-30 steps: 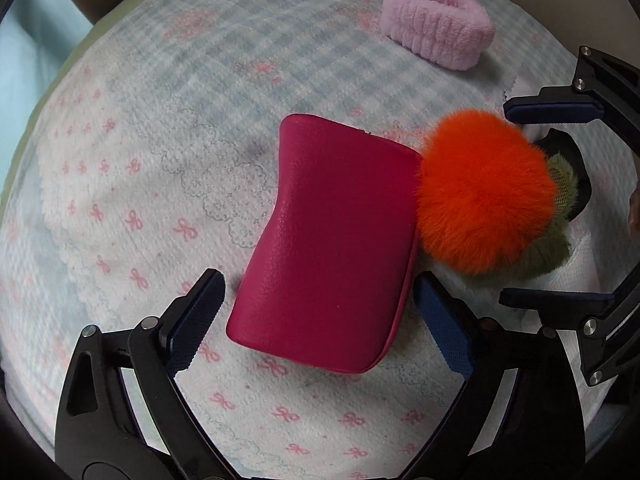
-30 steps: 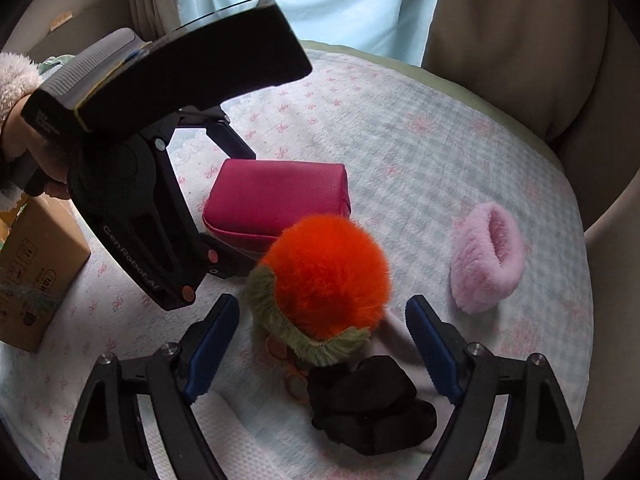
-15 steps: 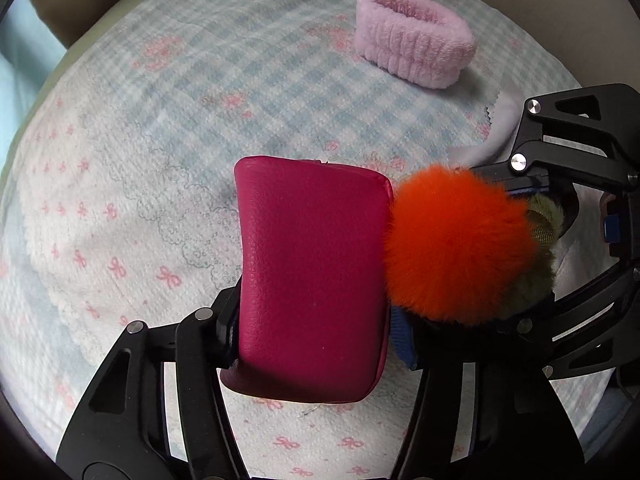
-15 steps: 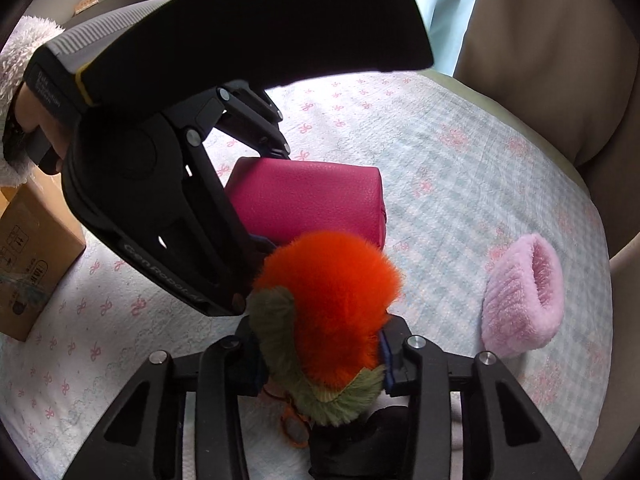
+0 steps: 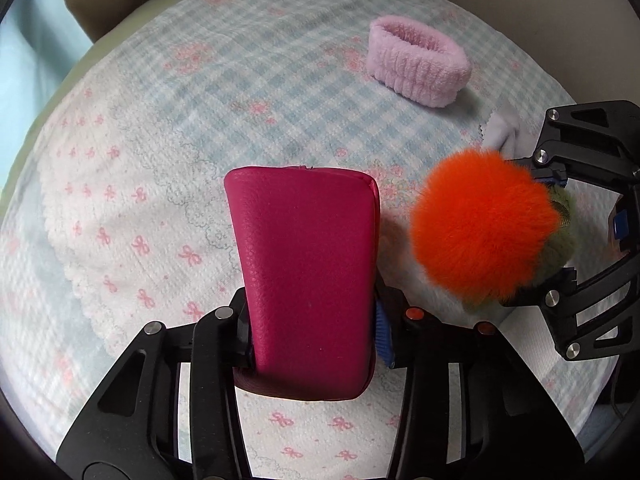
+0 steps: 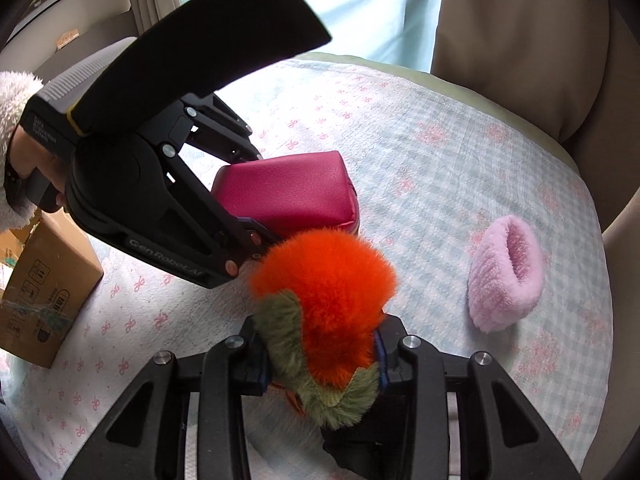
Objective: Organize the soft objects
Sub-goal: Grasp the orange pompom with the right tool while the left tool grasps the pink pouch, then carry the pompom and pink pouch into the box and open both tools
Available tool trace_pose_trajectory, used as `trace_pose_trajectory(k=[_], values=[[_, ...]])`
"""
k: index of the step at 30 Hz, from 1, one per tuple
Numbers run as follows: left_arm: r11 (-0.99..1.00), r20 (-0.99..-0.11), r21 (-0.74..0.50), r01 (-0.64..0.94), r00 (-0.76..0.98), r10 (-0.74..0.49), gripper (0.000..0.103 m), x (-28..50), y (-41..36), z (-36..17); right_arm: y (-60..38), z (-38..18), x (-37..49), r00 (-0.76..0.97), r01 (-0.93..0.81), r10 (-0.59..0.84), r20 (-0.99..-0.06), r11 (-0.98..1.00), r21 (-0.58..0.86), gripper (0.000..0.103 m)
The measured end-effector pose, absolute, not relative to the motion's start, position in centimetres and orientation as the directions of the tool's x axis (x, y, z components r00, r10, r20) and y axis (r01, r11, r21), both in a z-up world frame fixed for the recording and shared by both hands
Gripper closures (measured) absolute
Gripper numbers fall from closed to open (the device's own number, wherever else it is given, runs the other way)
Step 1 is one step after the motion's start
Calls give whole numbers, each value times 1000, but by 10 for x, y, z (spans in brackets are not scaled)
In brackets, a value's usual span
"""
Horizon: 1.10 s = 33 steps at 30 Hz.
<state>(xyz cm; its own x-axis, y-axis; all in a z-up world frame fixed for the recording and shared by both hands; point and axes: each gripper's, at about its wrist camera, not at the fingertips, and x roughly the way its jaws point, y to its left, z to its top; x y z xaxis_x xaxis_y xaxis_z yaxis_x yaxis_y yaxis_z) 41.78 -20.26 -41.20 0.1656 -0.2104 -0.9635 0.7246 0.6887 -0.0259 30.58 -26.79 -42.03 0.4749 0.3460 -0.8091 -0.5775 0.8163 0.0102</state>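
Observation:
My left gripper [image 5: 312, 332] is shut on a magenta leather pouch [image 5: 308, 264] and holds it lifted above the cloth; the pouch also shows in the right wrist view [image 6: 288, 196]. My right gripper [image 6: 320, 364] is shut on an orange and olive fluffy pom-pom [image 6: 324, 304], also seen at the right of the left wrist view [image 5: 484, 228]. The pouch and pom-pom are apart. A pink fluffy band [image 5: 418, 64] lies at the back of the cloth, to my right in the right wrist view [image 6: 506, 276].
A round table with a blue-checked, pink-bow cloth [image 5: 168, 128] carries everything. A black soft item [image 6: 360, 444] lies under my right gripper. A cardboard box [image 6: 40, 280] stands at the left. A beige chair [image 6: 532, 40] stands behind the table.
Both grippers closed from open, the left on the pouch and the right on the pom-pom. Both objects have been lifted, and the pom-pom has moved away from the pouch.

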Motion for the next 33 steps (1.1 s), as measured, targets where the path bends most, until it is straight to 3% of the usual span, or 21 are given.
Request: trace_pose_trajectory(k=[10, 18, 26, 33], values=[[743, -937, -16, 669, 249, -244, 65, 372, -179, -342, -280, -374, 287, 516, -502, 362, -776, 862, 68, 68], [811, -893, -35, 583, 347, -288, 65, 322, -140, -239, -287, -290, 254, 573, -455, 353, -740, 888, 71, 68], [902, -844, -83, 423, 452, -289, 65, 251, -65, -144, -265, -185, 205, 621, -412, 335, -709, 909, 68, 68], [960, -843, -105, 261, 489, -225, 65, 191, 36, -118, -216, -135, 169, 603, -397, 365, -710, 909, 129, 68]])
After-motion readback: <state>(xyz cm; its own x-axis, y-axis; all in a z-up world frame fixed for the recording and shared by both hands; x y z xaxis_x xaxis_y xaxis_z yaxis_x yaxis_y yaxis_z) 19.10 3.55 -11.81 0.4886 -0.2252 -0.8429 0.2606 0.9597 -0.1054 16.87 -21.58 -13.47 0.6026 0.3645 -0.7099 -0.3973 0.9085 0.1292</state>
